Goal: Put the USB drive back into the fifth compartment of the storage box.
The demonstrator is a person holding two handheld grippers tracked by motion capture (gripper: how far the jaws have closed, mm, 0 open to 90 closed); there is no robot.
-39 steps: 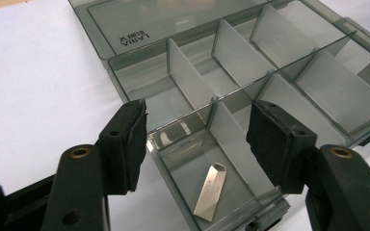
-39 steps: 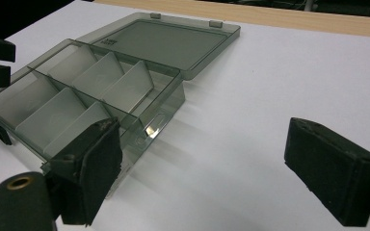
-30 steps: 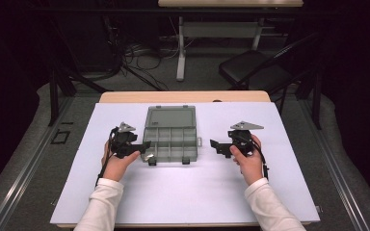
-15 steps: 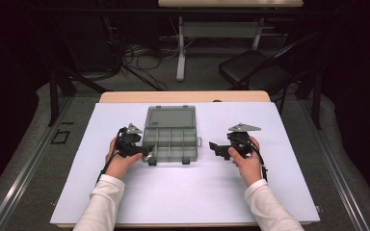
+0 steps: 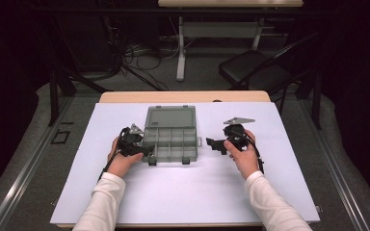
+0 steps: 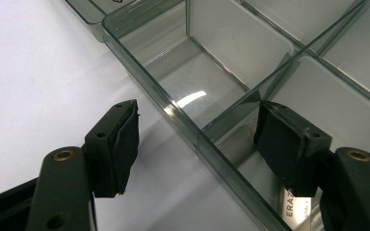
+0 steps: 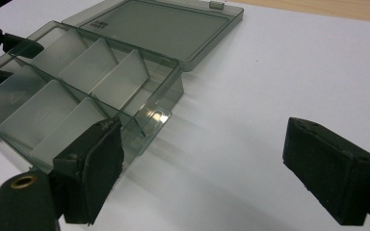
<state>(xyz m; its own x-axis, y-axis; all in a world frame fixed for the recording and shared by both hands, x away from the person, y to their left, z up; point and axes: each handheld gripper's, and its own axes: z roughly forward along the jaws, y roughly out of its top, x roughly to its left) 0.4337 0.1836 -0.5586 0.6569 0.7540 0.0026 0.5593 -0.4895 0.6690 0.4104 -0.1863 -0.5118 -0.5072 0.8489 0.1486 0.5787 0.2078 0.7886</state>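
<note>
One organizer box [image 5: 171, 140], lid hinged open away

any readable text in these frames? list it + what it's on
"ERAZ", cut off by the frame edge: on a label seen through the organizer box wall, beside the left gripper.
Raised marking on the open lid: too blurred to read.

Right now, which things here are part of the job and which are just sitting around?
In the job:
- clear grey plastic compartment box, lid open flat
- left gripper, open, its jaws either side of the box's side wall
- right gripper, open, beside the box

Just lying about:
- white sheet covering the table
- black folding chair behind the table
- floor cables
</note>
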